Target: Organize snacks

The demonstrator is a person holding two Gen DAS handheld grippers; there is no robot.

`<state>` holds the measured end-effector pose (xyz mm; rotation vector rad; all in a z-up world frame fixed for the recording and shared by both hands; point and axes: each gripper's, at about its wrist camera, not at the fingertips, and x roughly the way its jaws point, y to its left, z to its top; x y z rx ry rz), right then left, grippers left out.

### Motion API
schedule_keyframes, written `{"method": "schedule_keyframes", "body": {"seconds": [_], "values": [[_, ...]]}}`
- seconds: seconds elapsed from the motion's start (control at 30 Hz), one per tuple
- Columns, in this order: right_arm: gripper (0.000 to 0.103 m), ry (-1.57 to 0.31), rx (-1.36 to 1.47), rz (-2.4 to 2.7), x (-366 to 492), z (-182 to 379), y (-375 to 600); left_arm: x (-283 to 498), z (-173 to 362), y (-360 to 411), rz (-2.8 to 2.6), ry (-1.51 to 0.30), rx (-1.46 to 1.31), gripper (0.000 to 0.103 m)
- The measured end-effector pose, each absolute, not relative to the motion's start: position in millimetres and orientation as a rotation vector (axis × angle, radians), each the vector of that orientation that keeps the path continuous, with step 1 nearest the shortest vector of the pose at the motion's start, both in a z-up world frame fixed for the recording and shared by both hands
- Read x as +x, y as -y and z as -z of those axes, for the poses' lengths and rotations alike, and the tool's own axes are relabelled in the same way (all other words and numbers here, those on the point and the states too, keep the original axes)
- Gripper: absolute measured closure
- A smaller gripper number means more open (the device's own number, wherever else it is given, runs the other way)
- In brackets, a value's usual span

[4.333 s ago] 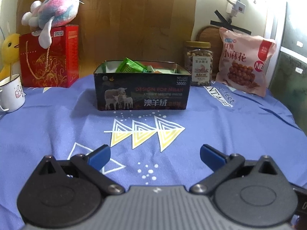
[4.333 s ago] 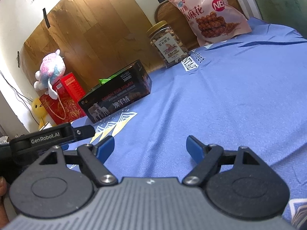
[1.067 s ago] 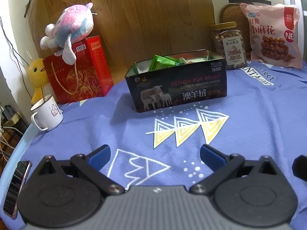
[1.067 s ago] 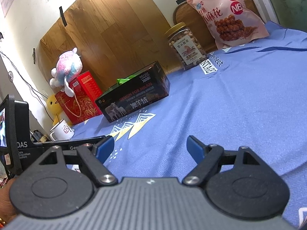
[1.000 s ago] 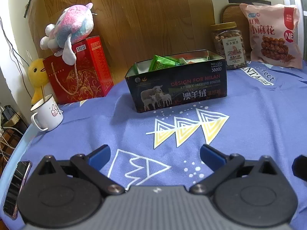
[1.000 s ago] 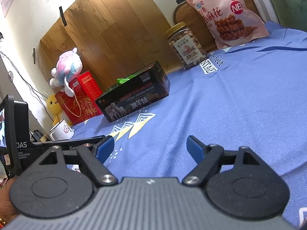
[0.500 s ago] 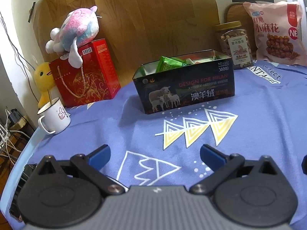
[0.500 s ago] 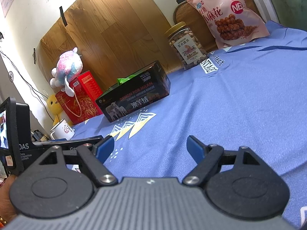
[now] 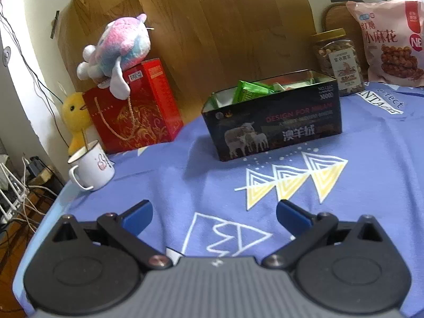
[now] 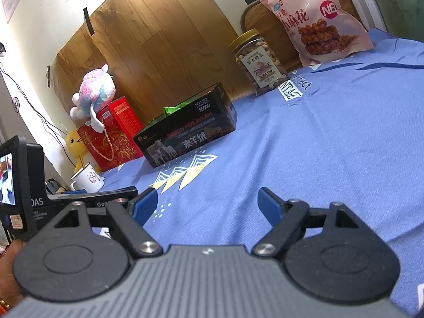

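Note:
A black open box with sheep printed on its side stands on the blue cloth and holds green snack packets. It also shows in the right wrist view. A jar of nuts and a pink snack bag stand behind it to the right. My left gripper is open and empty, low over the cloth in front of the box. My right gripper is open and empty, to the right of the left gripper's body.
A red gift box with a plush toy on it stands at the back left, with a yellow duck and a white mug near the table's left edge. Cables lie on the floor at left. A wooden board backs the table.
My left gripper has drawn back and turned left, so the box sits further right and the table's left edge shows. The right gripper has barely moved. Both stay open.

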<state>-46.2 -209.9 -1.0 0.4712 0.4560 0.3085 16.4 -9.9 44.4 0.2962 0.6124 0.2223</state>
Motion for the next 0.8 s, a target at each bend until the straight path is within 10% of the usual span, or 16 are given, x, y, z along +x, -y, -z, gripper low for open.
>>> {"method": "schedule_keyframes", "body": {"seconds": [0.8], "values": [[0.018,-0.448,0.465,-0.312,-46.4,1.0,209.7,17.1,-41.4,8.7,-0.194,-0.652,0.281,0.0]]}}
